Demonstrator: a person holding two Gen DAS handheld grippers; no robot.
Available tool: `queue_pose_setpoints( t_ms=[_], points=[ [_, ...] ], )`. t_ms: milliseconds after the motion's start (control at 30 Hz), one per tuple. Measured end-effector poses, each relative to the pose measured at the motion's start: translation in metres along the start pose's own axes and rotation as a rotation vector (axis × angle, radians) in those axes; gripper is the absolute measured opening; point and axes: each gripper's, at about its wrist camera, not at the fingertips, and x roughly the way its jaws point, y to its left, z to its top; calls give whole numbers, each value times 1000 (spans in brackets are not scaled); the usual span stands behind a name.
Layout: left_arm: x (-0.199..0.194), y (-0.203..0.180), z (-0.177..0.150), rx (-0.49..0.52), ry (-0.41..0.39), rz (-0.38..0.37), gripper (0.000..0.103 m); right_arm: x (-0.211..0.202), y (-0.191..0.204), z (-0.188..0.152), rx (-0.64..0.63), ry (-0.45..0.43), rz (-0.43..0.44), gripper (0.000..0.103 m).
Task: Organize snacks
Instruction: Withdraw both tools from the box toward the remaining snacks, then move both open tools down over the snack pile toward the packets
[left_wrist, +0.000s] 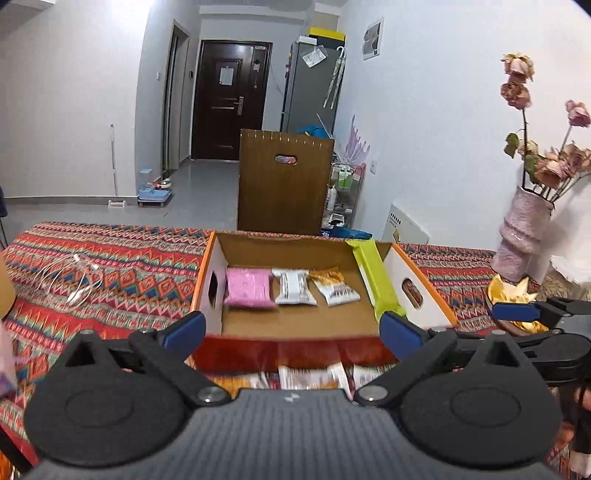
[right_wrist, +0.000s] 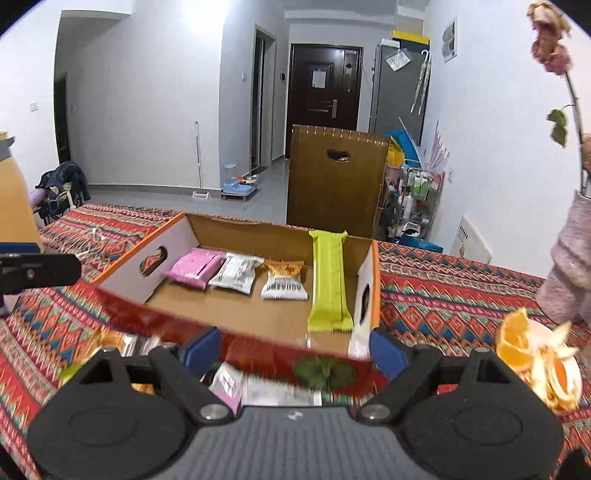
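Observation:
An open cardboard box (left_wrist: 212, 266) (right_wrist: 177, 229) with an orange rim sits on the patterned tablecloth. Along its back lie a pink packet (left_wrist: 249, 288) (right_wrist: 195, 267), a white packet (left_wrist: 293, 286) (right_wrist: 236, 277) and an orange-and-white packet (left_wrist: 334, 286) (right_wrist: 284, 282). A green bar (left_wrist: 375, 277) (right_wrist: 328, 280) leans against the right wall. Loose snack packets (left_wrist: 306, 376) (right_wrist: 258, 387) lie blurred in front of the box. My left gripper (left_wrist: 291, 330) and right gripper (right_wrist: 295, 350) both hang open before the box's front wall, with nothing held. One of the right gripper's fingers (left_wrist: 515, 312) shows in the left wrist view.
A plate of orange peel (right_wrist: 535, 354) sits right of the box, with a pink vase of dried roses (left_wrist: 524, 236) behind it. A white cable (left_wrist: 70, 280) lies on the cloth to the left. A wooden chair back (left_wrist: 284, 184) stands beyond the table's far edge.

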Motion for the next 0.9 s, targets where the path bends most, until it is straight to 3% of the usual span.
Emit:
queue_pose_setpoints(
  t_ms=[433, 900],
  points=[
    [-100, -17, -94, 18, -33, -29, 103, -104, 9, -96, 33, -45, 19, 87],
    [-178, -7, -176, -16, 2, -16, 103, -191, 32, -183, 93, -87, 62, 88]
  ],
)
